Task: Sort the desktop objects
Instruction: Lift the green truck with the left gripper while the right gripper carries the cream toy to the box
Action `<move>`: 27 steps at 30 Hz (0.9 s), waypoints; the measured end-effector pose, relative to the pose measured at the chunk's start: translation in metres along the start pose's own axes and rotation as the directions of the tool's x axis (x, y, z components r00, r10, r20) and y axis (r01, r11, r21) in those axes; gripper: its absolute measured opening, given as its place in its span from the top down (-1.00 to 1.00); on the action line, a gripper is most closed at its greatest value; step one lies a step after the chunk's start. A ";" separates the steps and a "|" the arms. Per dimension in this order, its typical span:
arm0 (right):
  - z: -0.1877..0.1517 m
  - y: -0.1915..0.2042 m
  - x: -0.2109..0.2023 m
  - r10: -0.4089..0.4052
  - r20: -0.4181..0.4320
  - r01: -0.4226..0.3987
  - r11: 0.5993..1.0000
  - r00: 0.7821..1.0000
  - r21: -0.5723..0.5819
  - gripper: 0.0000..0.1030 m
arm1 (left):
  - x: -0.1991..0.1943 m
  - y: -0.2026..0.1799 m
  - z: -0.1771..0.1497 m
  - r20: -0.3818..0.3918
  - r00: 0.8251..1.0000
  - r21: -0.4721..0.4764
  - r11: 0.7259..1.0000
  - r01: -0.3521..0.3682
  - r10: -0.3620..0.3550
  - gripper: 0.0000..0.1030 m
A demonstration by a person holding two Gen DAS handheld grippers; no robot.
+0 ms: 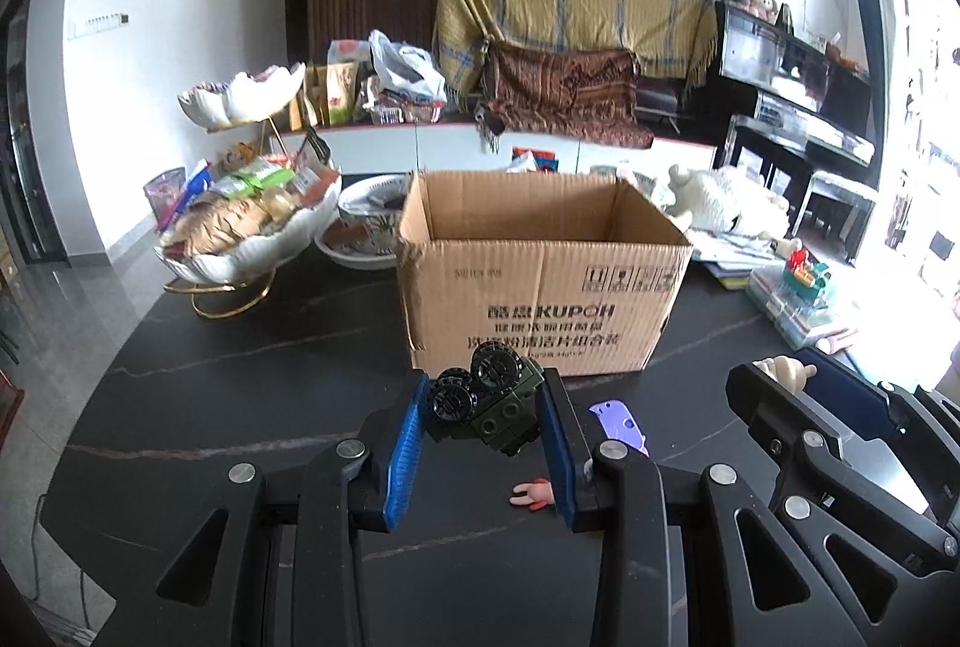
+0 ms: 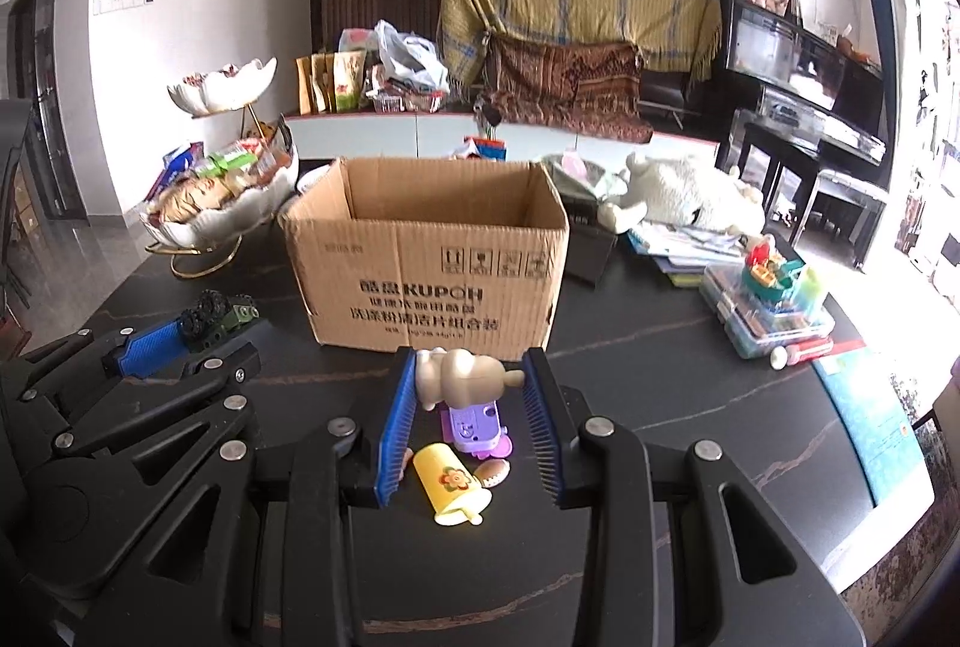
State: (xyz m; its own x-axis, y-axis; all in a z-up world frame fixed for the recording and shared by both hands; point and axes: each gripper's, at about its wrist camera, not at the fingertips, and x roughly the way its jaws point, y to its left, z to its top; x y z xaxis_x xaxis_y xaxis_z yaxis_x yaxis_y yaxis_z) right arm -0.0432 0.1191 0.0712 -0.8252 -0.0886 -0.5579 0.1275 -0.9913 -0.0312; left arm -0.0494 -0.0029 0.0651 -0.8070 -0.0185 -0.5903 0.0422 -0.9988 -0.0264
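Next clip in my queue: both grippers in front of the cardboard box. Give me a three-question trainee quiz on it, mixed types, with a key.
1. True or false: the left gripper is shut on a green toy truck with black wheels.
2. Multiple choice: what does the right gripper hold? A) yellow toy popsicle B) beige toy figure C) purple toy
3. Fill in: the cardboard box stands with its top ____.

Key:
1. True; the truck sits between the blue pads.
2. B; the popsicle and the purple toy lie on the dark table below the gripper.
3. Open; its flaps are up and the inner walls show.
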 end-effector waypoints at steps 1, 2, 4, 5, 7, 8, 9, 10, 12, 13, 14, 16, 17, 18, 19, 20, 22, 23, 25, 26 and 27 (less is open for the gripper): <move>0.002 0.001 -0.004 0.001 0.010 -0.001 1.000 1.000 0.000 0.37 | -0.003 0.001 0.001 0.009 1.000 0.001 1.000 -0.002 0.002 0.36; 0.003 0.002 -0.007 0.001 0.018 -0.001 1.000 1.000 0.000 0.37 | -0.007 0.001 0.003 0.019 1.000 0.003 1.000 -0.004 0.004 0.36; 0.006 0.003 -0.013 0.003 0.035 -0.003 1.000 0.999 0.000 0.37 | -0.013 0.003 0.005 0.035 0.999 0.005 1.000 -0.010 0.010 0.36; 0.007 0.004 -0.016 0.004 0.043 -0.004 1.000 0.999 0.000 0.37 | -0.017 0.004 0.007 0.043 0.999 0.006 1.000 -0.010 0.010 0.36; 0.009 0.006 -0.022 0.008 0.057 -0.009 1.000 0.998 0.001 0.37 | -0.021 0.005 0.009 0.056 0.998 0.005 1.000 -0.011 0.010 0.36; 0.010 0.007 -0.024 0.010 0.063 -0.010 1.000 0.998 0.000 0.37 | -0.023 0.006 0.010 0.062 0.998 0.004 1.000 -0.011 0.011 0.36; 0.012 0.007 -0.026 0.011 0.069 -0.011 1.000 0.998 -0.002 0.37 | -0.025 0.007 0.012 0.067 0.998 0.004 1.000 -0.012 0.011 0.36; 0.013 0.008 -0.028 0.013 0.074 -0.013 1.000 0.997 -0.003 0.37 | -0.027 0.008 0.013 0.073 0.997 0.004 1.000 -0.012 0.012 0.36; 0.016 0.010 -0.030 0.016 0.082 -0.015 1.000 0.996 -0.006 0.37 | -0.030 0.009 0.016 0.083 0.996 0.005 1.000 -0.013 0.013 0.35; 0.017 0.011 -0.031 0.017 0.087 -0.016 1.000 0.996 -0.007 0.37 | -0.031 0.009 0.017 0.088 0.996 0.008 1.000 -0.017 0.017 0.35; 0.019 0.011 -0.032 0.018 0.091 -0.018 1.000 0.996 -0.009 0.37 | -0.031 0.010 0.019 0.093 0.995 0.012 1.000 -0.023 0.022 0.35; 0.022 0.013 -0.034 0.021 0.099 -0.020 1.000 0.995 -0.011 0.37 | -0.032 0.010 0.022 0.102 0.994 0.019 0.999 -0.031 0.029 0.36; 0.023 0.014 -0.035 0.022 0.103 -0.021 1.000 0.994 -0.012 0.37 | -0.033 0.011 0.023 0.107 0.994 0.020 0.999 -0.034 0.032 0.35; 0.025 0.014 -0.036 0.024 0.107 -0.022 1.000 0.994 -0.014 0.37 | -0.034 0.011 0.025 0.112 0.993 0.017 0.999 -0.033 0.031 0.35; 0.026 0.015 -0.037 0.025 0.112 -0.024 1.000 0.993 -0.015 0.37 | -0.034 0.012 0.026 0.115 0.993 0.014 0.999 -0.032 0.030 0.35; 0.027 0.015 -0.037 0.026 0.115 -0.024 1.000 0.993 -0.017 0.37 | -0.034 0.012 0.027 0.116 0.993 0.012 0.999 -0.031 0.029 0.35; 0.030 0.016 -0.038 0.026 0.122 -0.023 1.000 0.992 -0.021 0.37 | -0.034 0.013 0.030 0.119 0.993 0.009 1.000 -0.027 0.025 0.36; 0.031 0.016 -0.038 0.026 0.125 -0.023 0.999 0.992 -0.023 0.37 | -0.035 0.014 0.031 0.121 0.992 0.007 1.000 -0.026 0.025 0.36; 0.034 0.017 -0.039 0.026 0.132 -0.023 0.999 0.991 -0.027 0.37 | -0.034 0.014 0.033 0.124 0.992 0.007 1.000 -0.030 0.029 0.36; 0.035 0.017 -0.038 0.027 0.133 -0.023 0.999 0.991 -0.028 0.37 | -0.034 0.014 0.034 0.125 0.992 0.005 0.999 -0.031 0.030 0.36; 0.036 0.017 -0.037 0.026 0.133 -0.023 0.999 0.991 -0.028 0.37 | -0.034 0.015 0.035 0.127 0.991 0.003 1.000 -0.030 0.030 0.35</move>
State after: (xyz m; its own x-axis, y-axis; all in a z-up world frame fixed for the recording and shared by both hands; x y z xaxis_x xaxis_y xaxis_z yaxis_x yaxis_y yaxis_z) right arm -0.0300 0.1021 0.1214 -0.8876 -0.1270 -0.4428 0.1619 -0.9859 -0.0419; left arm -0.0420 -0.0185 0.1126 -0.8737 -0.0540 -0.4835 0.0651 -0.9979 -0.0063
